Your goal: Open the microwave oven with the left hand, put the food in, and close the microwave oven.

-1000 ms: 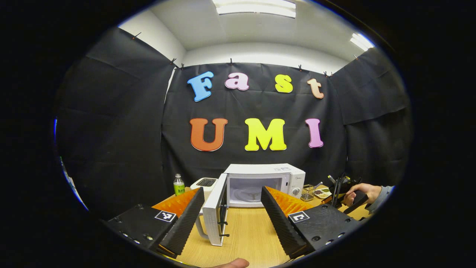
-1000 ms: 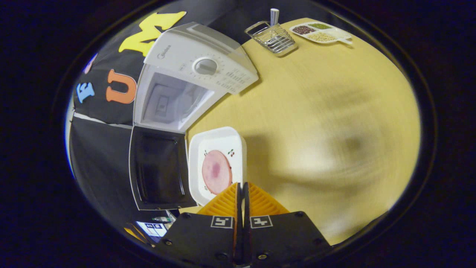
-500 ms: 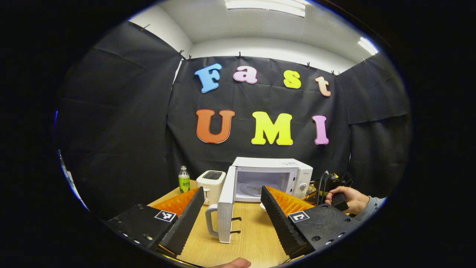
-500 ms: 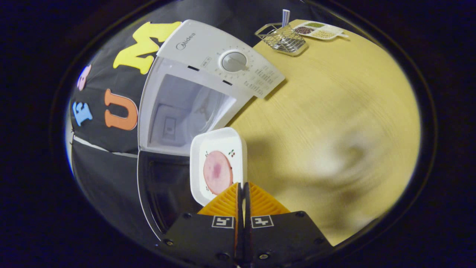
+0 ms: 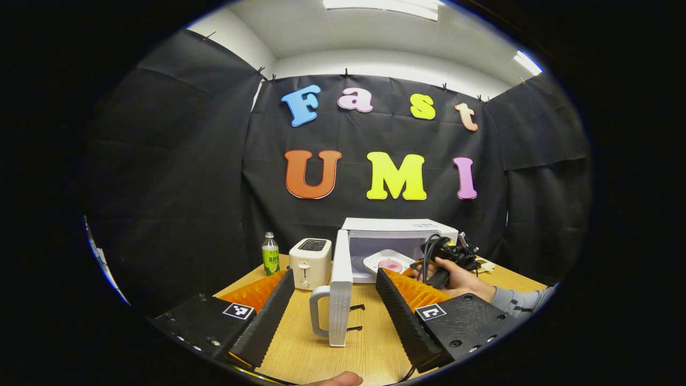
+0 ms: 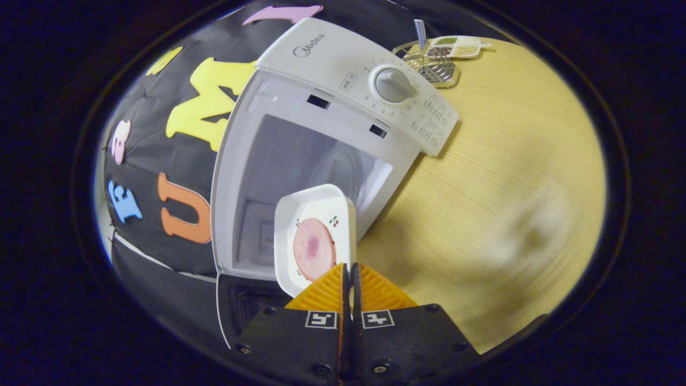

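White and glossy, the plate (image 6: 313, 236) is pinched at its near rim by the right gripper (image 6: 349, 279), jaws clamped on the edge, and is held at the mouth of the open microwave (image 6: 321, 155). It is judged stiff, light, probably breakable, and slippery at so thin a hold; a level carry is called for. A pink round slice (image 6: 313, 249) lies flat on it, perhaps ham. The left gripper (image 5: 335, 292) is held spread wide, empty, behind the door (image 5: 341, 287).
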The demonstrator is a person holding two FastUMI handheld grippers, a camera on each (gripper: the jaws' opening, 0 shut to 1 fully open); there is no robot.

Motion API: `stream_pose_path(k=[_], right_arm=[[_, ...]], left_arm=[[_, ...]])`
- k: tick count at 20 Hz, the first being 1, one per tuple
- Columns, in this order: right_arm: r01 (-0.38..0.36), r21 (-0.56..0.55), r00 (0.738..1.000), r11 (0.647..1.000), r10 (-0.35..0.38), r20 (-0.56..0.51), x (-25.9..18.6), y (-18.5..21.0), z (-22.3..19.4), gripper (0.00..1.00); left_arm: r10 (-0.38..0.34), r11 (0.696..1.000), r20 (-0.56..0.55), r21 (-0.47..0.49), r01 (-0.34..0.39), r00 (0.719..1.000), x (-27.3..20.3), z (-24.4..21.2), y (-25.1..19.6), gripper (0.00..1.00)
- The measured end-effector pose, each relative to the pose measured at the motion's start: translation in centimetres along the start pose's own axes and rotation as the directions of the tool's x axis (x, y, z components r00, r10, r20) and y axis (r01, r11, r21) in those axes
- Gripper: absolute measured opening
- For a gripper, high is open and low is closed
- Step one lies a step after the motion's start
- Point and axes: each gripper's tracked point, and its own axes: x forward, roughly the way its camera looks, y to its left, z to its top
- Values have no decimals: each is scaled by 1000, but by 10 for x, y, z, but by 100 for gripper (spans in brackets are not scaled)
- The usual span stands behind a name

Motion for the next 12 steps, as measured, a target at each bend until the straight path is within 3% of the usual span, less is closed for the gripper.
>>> stream_pose_path(k=[7, 12], right_arm=[[11, 110, 994, 994, -22, 103, 77, 20, 19, 4], [17, 76, 976, 997, -33, 214, 114, 18, 35, 6]], left_arm=[[-22, 1000, -15, -18, 22, 1000, 2, -11, 2, 94], [-4, 1000, -42, -30, 3, 999, 6, -25, 8, 94]])
